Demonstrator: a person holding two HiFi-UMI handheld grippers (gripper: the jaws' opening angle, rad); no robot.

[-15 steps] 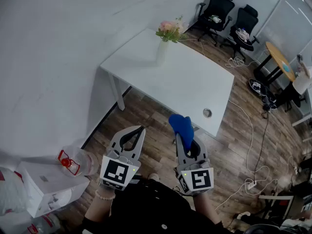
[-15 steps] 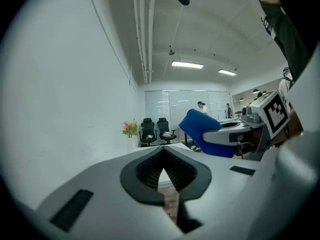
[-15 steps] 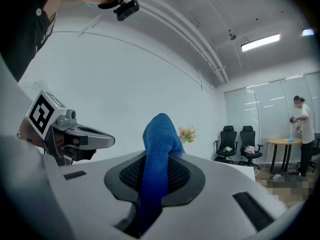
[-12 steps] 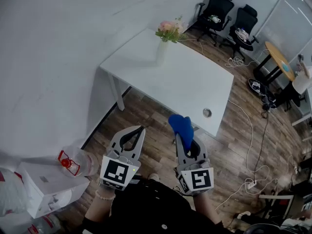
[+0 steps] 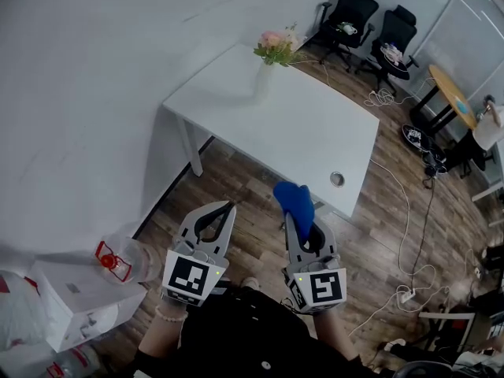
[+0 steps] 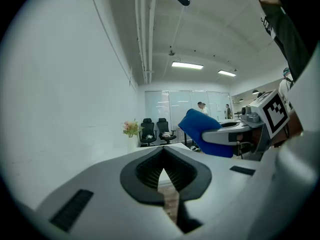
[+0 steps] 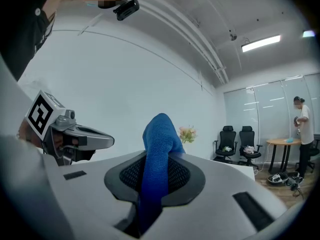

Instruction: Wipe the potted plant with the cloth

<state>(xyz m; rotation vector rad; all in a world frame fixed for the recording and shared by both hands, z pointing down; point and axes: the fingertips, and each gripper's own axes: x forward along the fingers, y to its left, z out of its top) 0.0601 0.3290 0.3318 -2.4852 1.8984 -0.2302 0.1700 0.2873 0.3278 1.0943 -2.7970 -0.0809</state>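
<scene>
A white vase of pink flowers, the potted plant (image 5: pixel 271 57), stands at the far edge of the white table (image 5: pixel 299 140); it shows small in the left gripper view (image 6: pixel 131 130) and behind the cloth in the right gripper view (image 7: pixel 188 134). My right gripper (image 5: pixel 292 217) is shut on a blue cloth (image 5: pixel 294 199), which sticks up out of its jaws (image 7: pixel 157 154). My left gripper (image 5: pixel 231 208) is shut with nothing in it. Both are held level over the wooden floor, well short of the table.
Two black office chairs (image 5: pixel 370 22) stand beyond the table, a round wooden table (image 5: pixel 454 97) to the right. Cables (image 5: pixel 409 235) trail over the floor. A white box (image 5: pixel 75 302) and a clear bottle with red cap (image 5: pixel 118 260) sit at lower left. The table has a cable hole (image 5: pixel 337 179).
</scene>
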